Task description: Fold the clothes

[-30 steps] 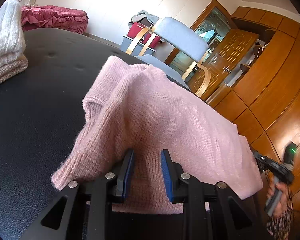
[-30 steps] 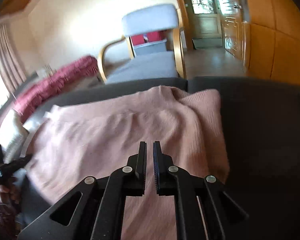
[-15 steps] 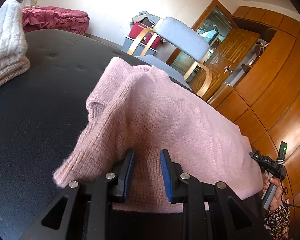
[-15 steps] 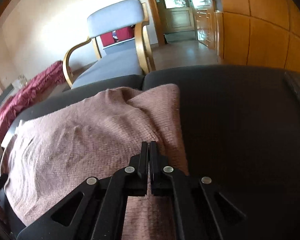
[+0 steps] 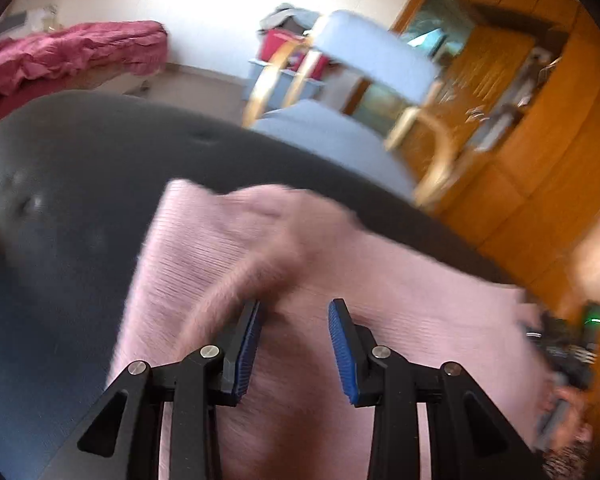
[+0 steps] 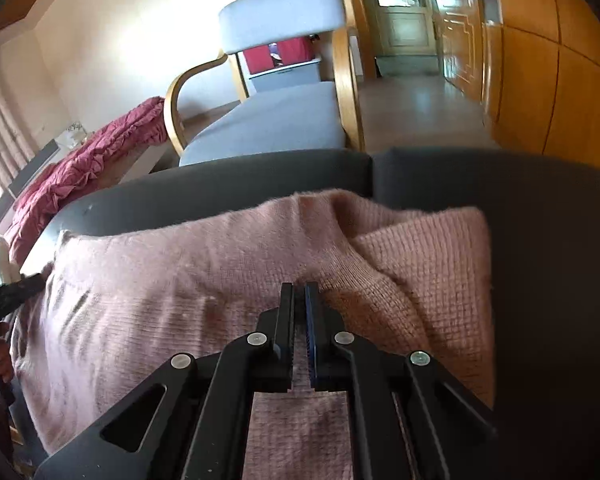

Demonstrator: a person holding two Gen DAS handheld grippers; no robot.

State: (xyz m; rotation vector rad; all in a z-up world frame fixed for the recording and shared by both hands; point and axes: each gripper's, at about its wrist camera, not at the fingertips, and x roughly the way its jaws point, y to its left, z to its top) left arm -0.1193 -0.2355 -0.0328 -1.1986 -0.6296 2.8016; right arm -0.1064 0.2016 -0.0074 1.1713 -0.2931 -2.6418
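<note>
Wooden bookshelves (image 5: 512,92) left view only

No readable text, label, brand, number or sign anywhere in either view.
</note>
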